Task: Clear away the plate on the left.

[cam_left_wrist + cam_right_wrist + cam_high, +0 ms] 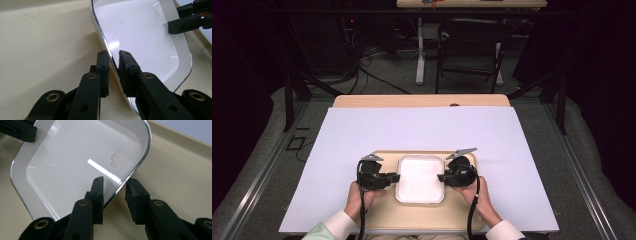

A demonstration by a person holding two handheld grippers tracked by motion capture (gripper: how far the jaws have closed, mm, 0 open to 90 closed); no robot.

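A white tray with a shiny metal rim lies empty on a beige board. My left gripper is at the tray's left edge. In the left gripper view its jaws are shut on the tray's rim, one jaw inside the tray and one outside. My right gripper is at the tray's right edge. In the right gripper view it stands open astride the rim, with a gap on the outer side. The tray floor bears a faint brown smudge.
The board lies on a white sheet that covers most of the table. Beyond the table's far edge stand a dark chair and a white table leg, with cables on the floor. A person's hands and pale sleeves come in at the bottom.
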